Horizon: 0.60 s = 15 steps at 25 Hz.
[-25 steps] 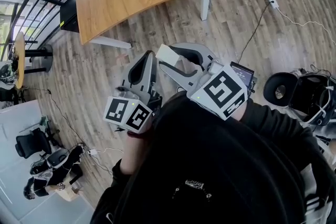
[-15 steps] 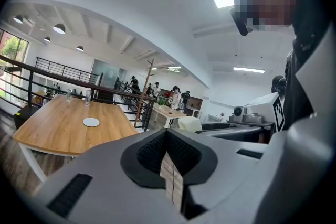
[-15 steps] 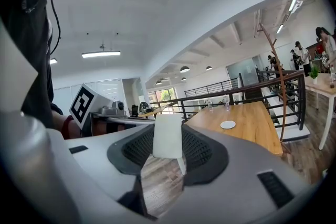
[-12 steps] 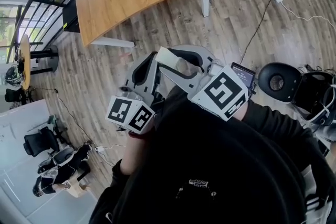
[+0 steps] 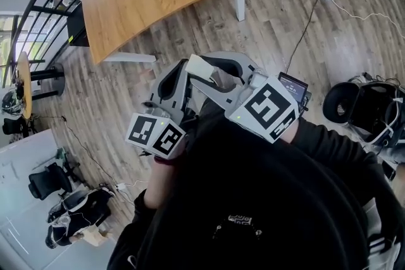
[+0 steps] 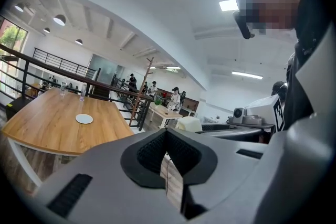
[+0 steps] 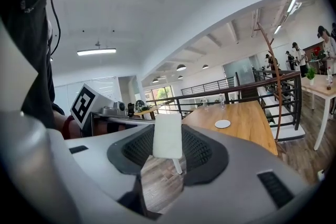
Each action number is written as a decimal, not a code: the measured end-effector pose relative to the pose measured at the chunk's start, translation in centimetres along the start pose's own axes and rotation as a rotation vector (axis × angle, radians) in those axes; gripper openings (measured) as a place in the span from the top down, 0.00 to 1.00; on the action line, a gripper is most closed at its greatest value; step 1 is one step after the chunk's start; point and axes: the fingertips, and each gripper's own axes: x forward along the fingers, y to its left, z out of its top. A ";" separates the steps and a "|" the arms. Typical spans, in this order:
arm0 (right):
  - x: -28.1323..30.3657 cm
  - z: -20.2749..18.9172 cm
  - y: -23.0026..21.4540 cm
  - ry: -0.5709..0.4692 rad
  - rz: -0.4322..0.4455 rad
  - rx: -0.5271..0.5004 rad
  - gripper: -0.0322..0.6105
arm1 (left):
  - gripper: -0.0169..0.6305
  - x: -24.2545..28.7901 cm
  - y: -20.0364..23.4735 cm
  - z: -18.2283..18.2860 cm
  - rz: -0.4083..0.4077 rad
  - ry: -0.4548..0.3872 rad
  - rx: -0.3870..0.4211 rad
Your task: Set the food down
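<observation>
Two tongs are up in front of me. My left tongs (image 6: 167, 135) are closed with nothing in them. My right tongs (image 7: 168, 140) pinch the white food (image 7: 167, 135) at their tip, above the floor (image 5: 285, 22), well short of the table (image 5: 164, 3). If my pinch gets loose or I shake, the food could drop there.

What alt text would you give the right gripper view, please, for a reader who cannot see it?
The right gripper grips a pale rectangular piece of food upright between its black pads. Beyond it stands a wooden table bearing a small white disc, beside a dark railing in a bright open room.
</observation>
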 end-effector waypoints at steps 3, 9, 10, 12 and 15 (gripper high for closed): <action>0.8 0.4 -1.2 -0.003 -0.025 0.000 0.68 | 0.97 1.1 0.8 0.5 -0.021 0.001 0.002; 4.0 0.8 -2.3 0.013 -0.052 0.008 0.68 | 0.97 1.9 4.0 1.2 -0.049 0.014 -0.014; 4.6 1.0 -2.5 0.014 -0.056 0.009 0.68 | 0.97 2.1 4.7 1.5 -0.055 0.013 -0.013; 6.0 1.3 -3.0 0.018 -0.062 0.003 0.68 | 0.97 2.4 6.0 2.0 -0.063 0.011 -0.016; 8.2 1.8 -3.6 0.029 -0.065 0.001 0.68 | 0.97 2.8 8.2 2.7 -0.068 0.008 -0.024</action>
